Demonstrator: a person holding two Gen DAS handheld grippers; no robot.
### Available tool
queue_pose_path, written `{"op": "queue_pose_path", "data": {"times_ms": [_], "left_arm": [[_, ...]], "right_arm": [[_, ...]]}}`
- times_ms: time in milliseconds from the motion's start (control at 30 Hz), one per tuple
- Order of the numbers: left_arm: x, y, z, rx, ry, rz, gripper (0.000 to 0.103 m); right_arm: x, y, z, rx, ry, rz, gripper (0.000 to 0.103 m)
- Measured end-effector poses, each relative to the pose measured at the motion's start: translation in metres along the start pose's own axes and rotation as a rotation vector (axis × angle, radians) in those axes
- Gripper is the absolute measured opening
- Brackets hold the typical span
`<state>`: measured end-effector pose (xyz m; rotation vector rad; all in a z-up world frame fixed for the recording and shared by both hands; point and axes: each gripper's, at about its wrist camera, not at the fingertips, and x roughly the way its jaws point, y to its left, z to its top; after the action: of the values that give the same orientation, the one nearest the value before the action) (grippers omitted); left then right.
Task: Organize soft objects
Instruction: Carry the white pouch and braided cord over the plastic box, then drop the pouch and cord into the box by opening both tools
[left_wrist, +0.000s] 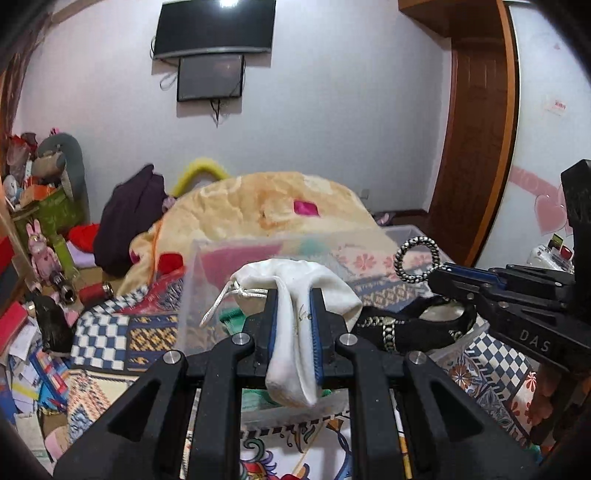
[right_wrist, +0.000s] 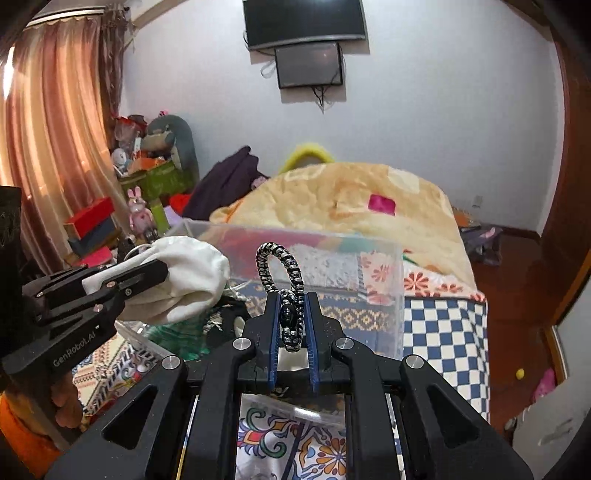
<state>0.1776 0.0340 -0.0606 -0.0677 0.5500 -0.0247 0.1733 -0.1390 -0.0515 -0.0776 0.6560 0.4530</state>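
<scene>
My left gripper (left_wrist: 293, 295) is shut on a white drawstring pouch (left_wrist: 295, 325), which hangs between its blue pads above a clear plastic bin (left_wrist: 192, 280). My right gripper (right_wrist: 291, 299) is shut on a black and white braided bracelet (right_wrist: 282, 273), whose loop stands up above the fingertips. Each gripper shows in the other's view: the right gripper (left_wrist: 439, 271) with the bracelet (left_wrist: 415, 260) to my right, the left gripper (right_wrist: 162, 267) with the pouch (right_wrist: 192, 284) to my left. Both hover over the bin (right_wrist: 384, 295). Black fabric with gold trim (left_wrist: 406, 328) and green cloth (right_wrist: 177, 332) lie inside it.
The bin sits on a bed with a patterned checkered quilt (right_wrist: 443, 325). A folded yellow blanket (right_wrist: 351, 203) lies behind it. Dark clothing (left_wrist: 129, 214), toys and boxes (left_wrist: 48, 206) crowd the left. A wooden door (left_wrist: 476, 147) is at the right.
</scene>
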Motion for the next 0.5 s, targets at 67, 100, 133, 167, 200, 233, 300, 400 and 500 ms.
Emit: {"op": "queue_pose_path", "data": {"times_ms": [67,100,133,167,200,233,300,400,500], "left_arm": [[0.0045,0.0002,-0.0032,-0.005,0.017,-0.005,0.015],[0.0059,-0.0007,-0.0045,-0.002,0.023,-0.004,0.015],[0.0072,-0.0012,-0.0051,0.001,0.024,-0.005,0.015],[0.0077,-0.0017,-0.0058,0.006,0.027,-0.006,0.015],[0.0083,-0.0028,-0.0065,0.013,0.03,-0.003,0.017],[0.0084,-0.0035,-0.0072,0.017,0.032,0.0,0.022],[0.0081,-0.0045,-0.008,0.014,0.036,-0.003,0.033],[0.0057,-0.002,-0.0093,0.007,0.037,-0.014,0.047],[0.0003,-0.0021,-0.0111,0.008,0.031,-0.021,0.052]], "right_arm": [[0.0053,-0.0004,-0.0032,0.007,0.021,0.001,0.012],[0.0069,-0.0007,-0.0042,0.006,0.027,0.002,0.012],[0.0084,0.0,-0.0055,0.004,0.034,0.001,0.012],[0.011,0.0034,-0.0058,-0.003,0.043,-0.007,0.012],[0.0114,0.0046,-0.0068,-0.009,0.045,-0.013,0.012],[0.0117,0.0049,-0.0073,-0.014,0.044,-0.019,0.012],[0.0107,0.006,-0.0073,-0.021,0.044,-0.028,0.012],[0.0094,0.0053,-0.0056,-0.021,0.05,-0.031,0.016],[0.0057,0.0037,-0.0048,-0.018,0.045,-0.031,0.032]]}}
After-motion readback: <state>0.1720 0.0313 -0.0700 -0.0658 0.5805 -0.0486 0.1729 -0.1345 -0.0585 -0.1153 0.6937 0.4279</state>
